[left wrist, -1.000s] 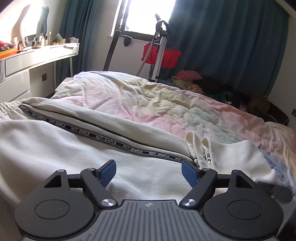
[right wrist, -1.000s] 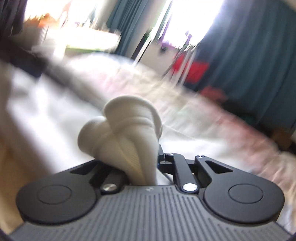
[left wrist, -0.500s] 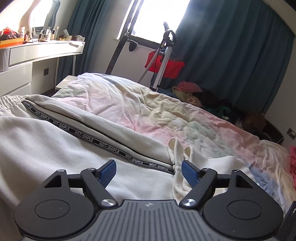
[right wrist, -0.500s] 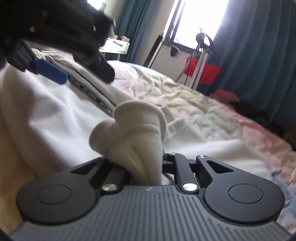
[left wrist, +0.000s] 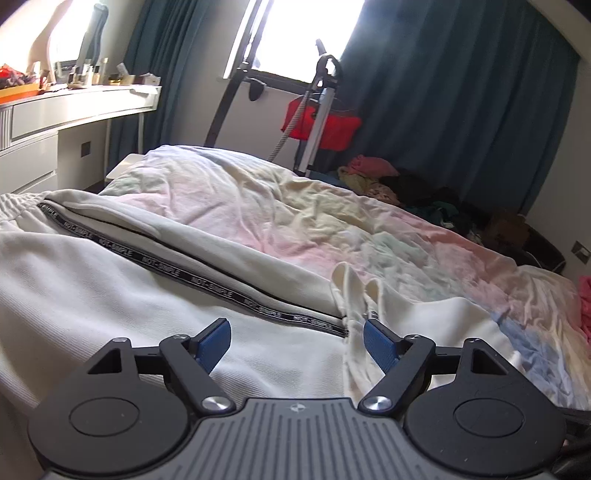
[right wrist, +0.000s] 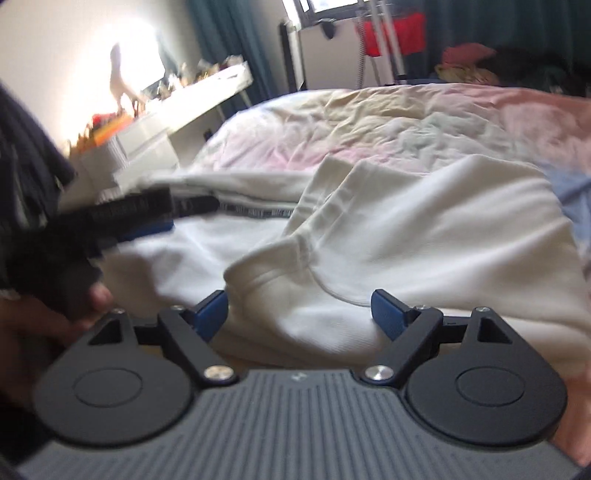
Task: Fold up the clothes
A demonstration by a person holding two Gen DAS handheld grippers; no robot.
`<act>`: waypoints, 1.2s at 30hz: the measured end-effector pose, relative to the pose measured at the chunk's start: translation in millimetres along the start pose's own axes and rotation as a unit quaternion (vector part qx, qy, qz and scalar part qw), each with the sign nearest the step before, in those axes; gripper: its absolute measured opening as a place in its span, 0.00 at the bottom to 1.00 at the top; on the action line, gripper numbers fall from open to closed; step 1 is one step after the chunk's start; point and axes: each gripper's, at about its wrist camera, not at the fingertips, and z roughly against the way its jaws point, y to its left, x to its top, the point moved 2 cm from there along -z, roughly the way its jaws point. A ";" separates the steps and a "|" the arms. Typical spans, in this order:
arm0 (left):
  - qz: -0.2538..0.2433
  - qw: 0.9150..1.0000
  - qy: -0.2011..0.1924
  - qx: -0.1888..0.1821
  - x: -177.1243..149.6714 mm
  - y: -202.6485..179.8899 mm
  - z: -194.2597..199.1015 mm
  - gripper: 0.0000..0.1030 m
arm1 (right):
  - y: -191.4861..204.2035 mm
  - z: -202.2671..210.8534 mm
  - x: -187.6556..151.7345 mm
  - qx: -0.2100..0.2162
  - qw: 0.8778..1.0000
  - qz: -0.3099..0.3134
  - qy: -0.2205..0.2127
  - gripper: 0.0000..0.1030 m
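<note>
Plainly a bedroom: a bed [left wrist: 258, 206] under a crumpled pastel cover fills the middle, with dark teal curtains [left wrist: 461, 110] behind it and a bright window [left wrist: 303, 33] between them. A white surface [left wrist: 74, 110] along the left wall carries bottles and clutter. A red bag [left wrist: 325, 125] hangs on a metal stand by the window, near a heap of clothes [left wrist: 373, 177] beyond the bed. Cream trousers [left wrist: 92, 280] with a black lettered stripe lie spread across the bed. The left gripper [left wrist: 297, 341] hovers just above them, jaws apart and empty. The right gripper [right wrist: 299, 312] sits low at the trousers' cuff [right wrist: 280, 273], jaws also apart, the cloth lying loose between them.
</note>
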 end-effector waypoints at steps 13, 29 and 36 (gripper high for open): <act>-0.032 0.997 -0.006 -0.067 -19.7 -35.8 8.1 0.80 | -95.3 -13.1 -1.1 -0.152 0.980 -0.125 -0.006 0.83; -0.019 0.993 0.039 -0.109 -37.4 -46.5 -13.9 0.65 | -40.6 -60.3 91.9 -0.098 0.994 -0.045 -0.006 0.38; -0.030 0.993 0.041 -0.110 -38.6 -43.2 -20.9 0.40 | -24.9 -149.4 127.2 -0.122 0.991 -0.026 0.042 0.36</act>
